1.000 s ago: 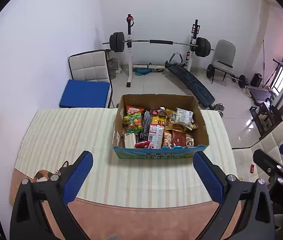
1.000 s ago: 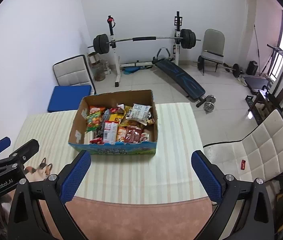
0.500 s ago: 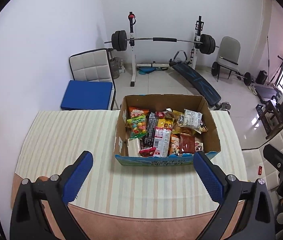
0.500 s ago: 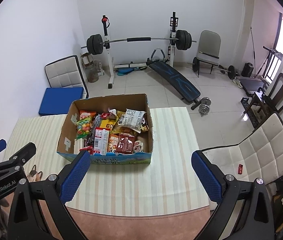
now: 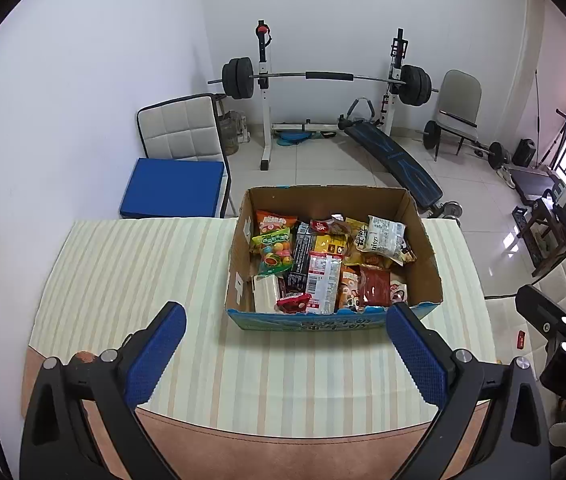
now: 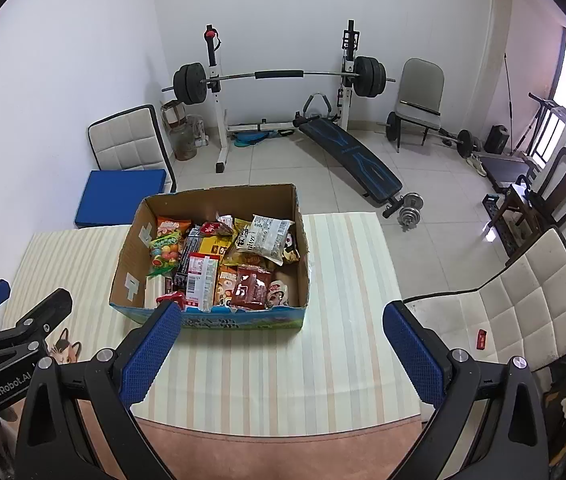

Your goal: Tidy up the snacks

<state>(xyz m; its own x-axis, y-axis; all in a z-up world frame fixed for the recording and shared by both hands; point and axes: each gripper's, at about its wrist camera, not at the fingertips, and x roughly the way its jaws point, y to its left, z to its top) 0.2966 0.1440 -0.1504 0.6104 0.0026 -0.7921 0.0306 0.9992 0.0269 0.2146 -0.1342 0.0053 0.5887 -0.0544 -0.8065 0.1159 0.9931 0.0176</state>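
Observation:
An open cardboard box (image 5: 239, 272) (image 6: 127, 260) full of mixed snack packets stands on the striped table (image 5: 123, 280) (image 6: 347, 280). A white packet (image 5: 383, 236) (image 6: 265, 236) lies on top at the back right, a green candy bag (image 5: 275, 252) (image 6: 165, 254) at the left. My left gripper (image 5: 283, 344) is open and empty, held above the table's near edge in front of the box. My right gripper (image 6: 281, 344) is open and empty, to the right of the left one, also in front of the box.
A white chair with a blue cushion (image 5: 171, 192) stands behind the table at the left. Another white chair (image 6: 523, 308) stands at the right. A barbell rack (image 5: 323, 80) and a bench (image 5: 391, 160) fill the floor behind.
Both grippers have moved nearer to the box, which looks larger and sits lower in both views. Both stay open.

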